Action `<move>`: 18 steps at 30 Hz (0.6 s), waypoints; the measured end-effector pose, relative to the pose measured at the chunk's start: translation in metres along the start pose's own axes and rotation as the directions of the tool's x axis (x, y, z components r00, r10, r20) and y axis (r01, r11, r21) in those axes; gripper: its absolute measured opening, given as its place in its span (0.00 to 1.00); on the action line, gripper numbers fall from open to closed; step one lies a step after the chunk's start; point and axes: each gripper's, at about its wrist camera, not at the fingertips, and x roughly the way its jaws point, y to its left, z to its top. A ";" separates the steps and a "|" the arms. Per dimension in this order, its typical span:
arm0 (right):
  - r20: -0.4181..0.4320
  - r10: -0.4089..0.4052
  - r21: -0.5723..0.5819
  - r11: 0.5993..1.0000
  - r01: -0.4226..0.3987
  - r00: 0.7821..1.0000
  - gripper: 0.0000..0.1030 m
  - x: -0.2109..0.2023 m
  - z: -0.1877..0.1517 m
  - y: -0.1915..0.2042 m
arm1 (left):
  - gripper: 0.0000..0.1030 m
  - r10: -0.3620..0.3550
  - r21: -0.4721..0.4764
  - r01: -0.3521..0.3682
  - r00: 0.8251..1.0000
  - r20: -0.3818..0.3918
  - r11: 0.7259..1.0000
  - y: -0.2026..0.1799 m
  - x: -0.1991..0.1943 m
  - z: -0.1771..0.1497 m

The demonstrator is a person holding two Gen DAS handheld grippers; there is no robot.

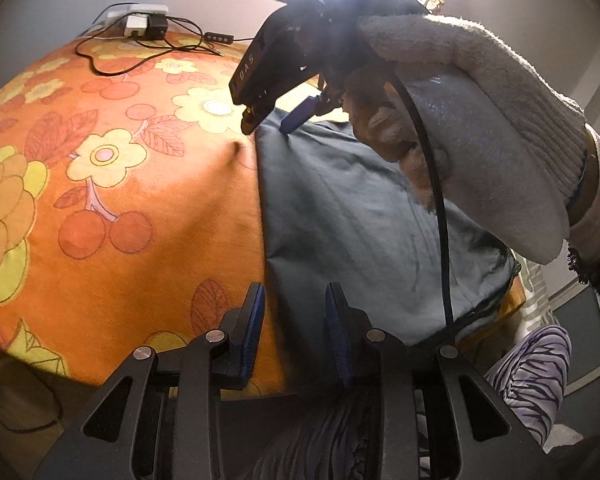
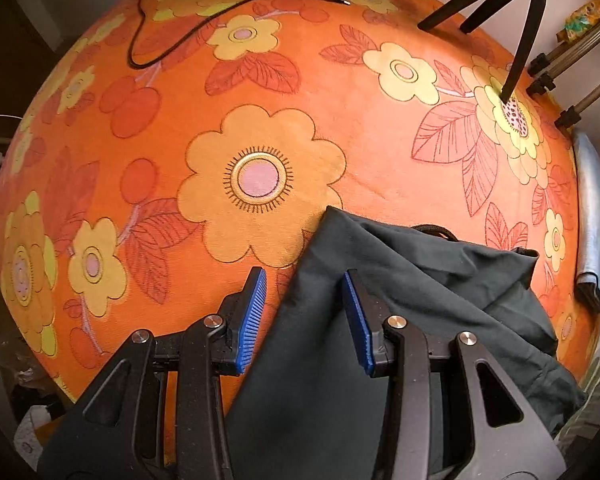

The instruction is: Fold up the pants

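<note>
The pants (image 2: pixel 400 320), a dark grey-green woven cloth with soft creases, lie folded on the surface (image 2: pixel 260 80) toward its near right edge. A smooth orange covering printed with yellow flowers, red cherries and veined leaves is spread over the surface. No container shows in either view.

The left claw (image 1: pixel 296 332) hovers over the near edge of the pants with its ribbed blue pads parted and no cloth between them. The right claw (image 2: pixel 306 320), in a hand wearing a white knitted glove (image 1: pixel 500 120), points down at the far corner of the pants. Its pads stand apart with a fold of cloth between them, and the pads do not press on it.

Black cables (image 2: pixel 172 20) trail near the far edge, and a black tripod (image 2: pixel 520 20) stands at the far right corner.
</note>
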 end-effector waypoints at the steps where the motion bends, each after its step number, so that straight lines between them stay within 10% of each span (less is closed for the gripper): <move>1: -0.006 -0.002 0.000 1.000 0.002 1.000 0.40 0.002 0.000 0.000 | 0.29 0.001 0.001 -0.001 1.000 -0.001 1.000 0.000 0.000 0.000; 8: -0.028 0.021 -0.009 1.000 -0.022 0.999 0.39 0.011 0.001 0.001 | 0.29 0.012 0.019 -0.012 1.000 -0.019 1.000 -0.002 0.000 0.006; 14: -0.006 0.062 0.000 0.998 -0.062 0.998 0.08 0.010 -0.001 -0.011 | 0.49 0.015 0.032 -0.015 1.000 -0.014 0.999 -0.008 0.002 0.011; 18: 0.035 0.121 0.024 0.992 -0.122 0.992 0.05 -0.001 -0.006 -0.024 | 0.49 0.022 0.041 -0.021 0.999 -0.027 0.999 -0.010 0.010 0.016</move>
